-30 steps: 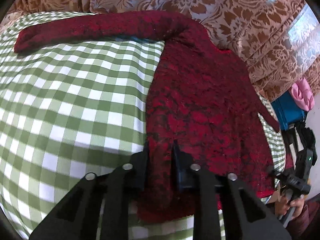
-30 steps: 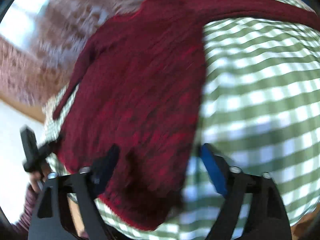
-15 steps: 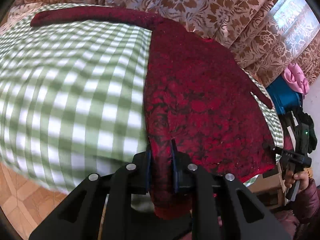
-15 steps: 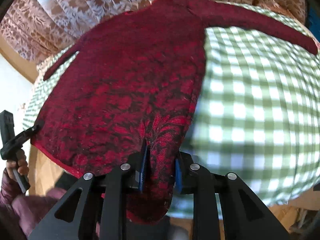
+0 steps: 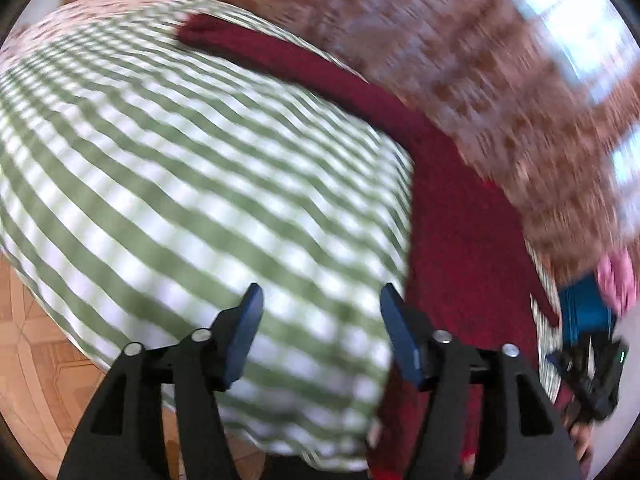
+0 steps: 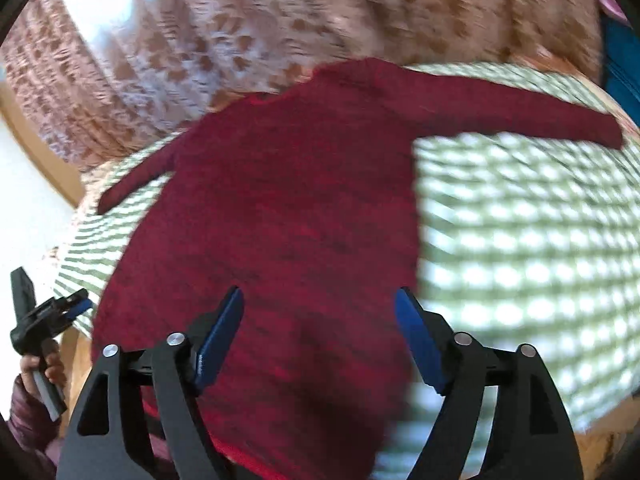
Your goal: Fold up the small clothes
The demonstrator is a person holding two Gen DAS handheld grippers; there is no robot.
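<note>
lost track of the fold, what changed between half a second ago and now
Both grippers let go: the left gripper and right gripper had pinched the red sweater's hem; now their fingers are opening, gripping nothing. The left swung over the checked cloth. The sweater still lies spread flat.

Dark red knitted sweater (image 6: 288,216) spread flat on the green-and-white checked surface (image 6: 520,240).

It lies face-flat with its body broad and unfolded, a darker mottled pattern running through the red knit. Both long sleeves are stretched out to the sides, one reaching far across the checks, the other shorter-looking near the surface's edge. The neckline points toward the far side; the hem hangs at the near edge. Everything looks blurred.
</note>
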